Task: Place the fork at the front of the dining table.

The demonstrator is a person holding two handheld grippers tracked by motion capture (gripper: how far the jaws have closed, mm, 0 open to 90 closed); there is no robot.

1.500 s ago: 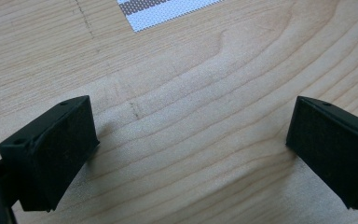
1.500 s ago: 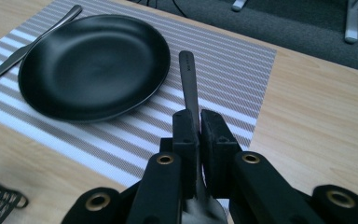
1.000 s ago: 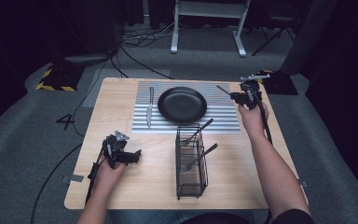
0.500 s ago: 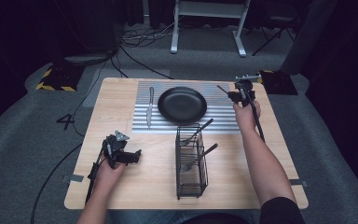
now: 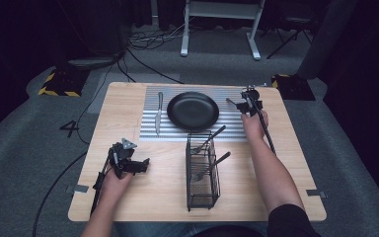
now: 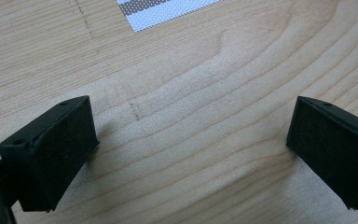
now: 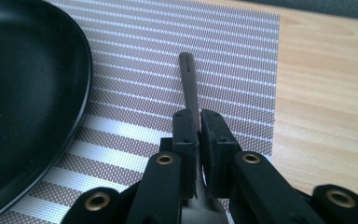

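From the high view, we read a place setting in progress: the plate (image 5: pixel 193 110) sits centred on the striped mat (image 5: pixel 150 133), the knife (image 5: pixel 158 112) lies on the mat to its left, and the right gripper (image 5: pixel 247 100) carries a utensil (image 5: pixel 232 103) over the mat's right strip, where a matching piece would belong. The wire caddy (image 5: pixel 202 170) stands near the table's front edge with more utensils leaning in it, between the two forearms, so neither arm needs to cross it. The left gripper (image 5: pixel 139 166) rests low at front left, well apart from the mat. In the left gripper view, we see its jaws spread wide over bare table (image 6: pixel 205 140), with nothing between them. In the right gripper view, the jaws pinch the utensil's handle (image 7: pixel 189 84), which points away over the mat (image 7: pixel 242 51); the plate rim (image 7: pixel 81 93) lies near on the left, and open mat remains between rim and mat edge.
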